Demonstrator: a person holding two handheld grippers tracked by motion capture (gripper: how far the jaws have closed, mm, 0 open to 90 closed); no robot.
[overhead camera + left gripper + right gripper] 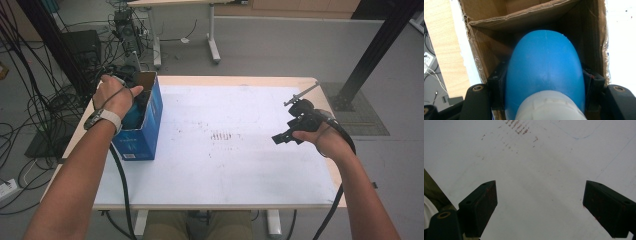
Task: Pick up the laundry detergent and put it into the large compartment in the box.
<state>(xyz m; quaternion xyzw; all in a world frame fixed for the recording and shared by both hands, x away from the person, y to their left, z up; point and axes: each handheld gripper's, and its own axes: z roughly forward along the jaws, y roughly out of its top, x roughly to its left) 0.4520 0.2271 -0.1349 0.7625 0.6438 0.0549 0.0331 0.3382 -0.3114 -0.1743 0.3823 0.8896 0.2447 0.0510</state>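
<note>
Boxes: one blue cardboard box at table's left edge | Bottles: one blue bottle, white cap, inside box | left gripper: pinching bottle | right gripper: spread wide, nothing between, over bare table

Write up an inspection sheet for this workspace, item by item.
Surface: white table top with a wooden rim; faint reddish-brown marks near the middle.
Job's things: blue bottle with a white cap end, held inside the open cardboard box, which stands at the table's left edge.
Clutter: nothing seen on the table besides the box.
Grippers: left gripper shut on the blue bottle, lowered into the box; right gripper open, nothing between its jaws, held above the bare table at the right.
Cables: a black cable trails from each gripper; loose cables lie on the floor at left.
Surroundings: grey floor, another table behind, black frame posts.
</note>
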